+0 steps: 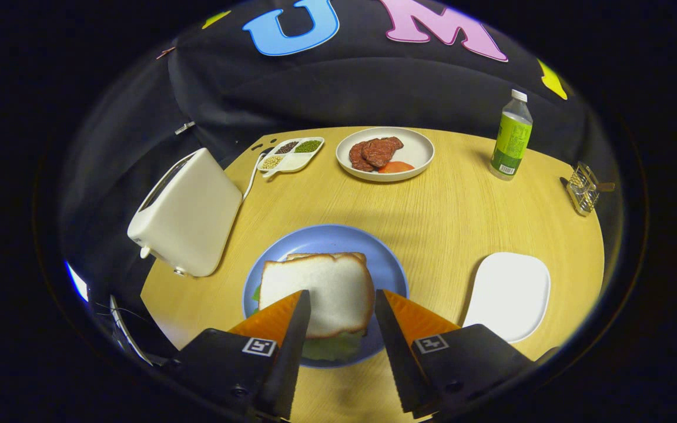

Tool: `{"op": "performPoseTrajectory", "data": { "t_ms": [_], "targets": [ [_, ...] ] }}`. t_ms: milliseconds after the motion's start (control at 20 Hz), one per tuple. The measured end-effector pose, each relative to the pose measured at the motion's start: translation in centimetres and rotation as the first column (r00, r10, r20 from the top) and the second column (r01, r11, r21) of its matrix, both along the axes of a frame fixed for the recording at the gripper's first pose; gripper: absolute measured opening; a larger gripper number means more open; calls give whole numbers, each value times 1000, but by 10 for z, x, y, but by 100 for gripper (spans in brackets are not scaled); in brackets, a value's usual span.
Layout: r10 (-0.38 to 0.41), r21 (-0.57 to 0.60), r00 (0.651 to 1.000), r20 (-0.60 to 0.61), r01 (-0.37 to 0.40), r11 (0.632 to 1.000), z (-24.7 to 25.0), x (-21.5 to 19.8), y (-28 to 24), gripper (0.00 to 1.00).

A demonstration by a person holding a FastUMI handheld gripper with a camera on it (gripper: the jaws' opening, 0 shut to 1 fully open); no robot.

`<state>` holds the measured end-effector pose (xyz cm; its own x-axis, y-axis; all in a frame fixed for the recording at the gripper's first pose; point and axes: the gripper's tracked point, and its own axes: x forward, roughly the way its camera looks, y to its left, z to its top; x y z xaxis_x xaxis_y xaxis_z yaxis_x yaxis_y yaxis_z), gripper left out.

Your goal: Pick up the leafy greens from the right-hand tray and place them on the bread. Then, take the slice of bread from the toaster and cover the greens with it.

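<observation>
On the blue plate (327, 238) lies a sandwich: a white slice of bread (318, 288) on top, leafy greens (331, 346) peeking out under its near edge, and the crust of a lower slice (327, 256) showing behind. My gripper (341, 299) hovers over the near part of the top slice, open, with the slice showing in the gap between the fingers and neither finger pressing on it. The white toaster (188, 214) stands to the left of the plate. A white tray (509, 294) lies to the right of the plate with nothing on it.
Beyond the plate sit a white plate with meat slices and a tomato slice (384, 154), a divided dish of beans (291, 154) and a green-labelled bottle (512, 136). A small wire rack (584, 189) stands at the far right edge of the wooden table (450, 211).
</observation>
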<state>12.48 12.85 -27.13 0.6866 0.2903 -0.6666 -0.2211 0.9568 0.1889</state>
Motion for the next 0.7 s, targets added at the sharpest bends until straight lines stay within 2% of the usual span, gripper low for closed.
{"op": "performPoseTrajectory", "data": {
  "t_ms": [150,450,700],
  "targets": [
    [4,-13,1000,14,-3,1000,9,-3,-9,100],
    [-35,-31,978,206,43,999,91,5,-47,100],
    [-70,-36,914,400,92,995,202,2,-99,99]
  ]
}}
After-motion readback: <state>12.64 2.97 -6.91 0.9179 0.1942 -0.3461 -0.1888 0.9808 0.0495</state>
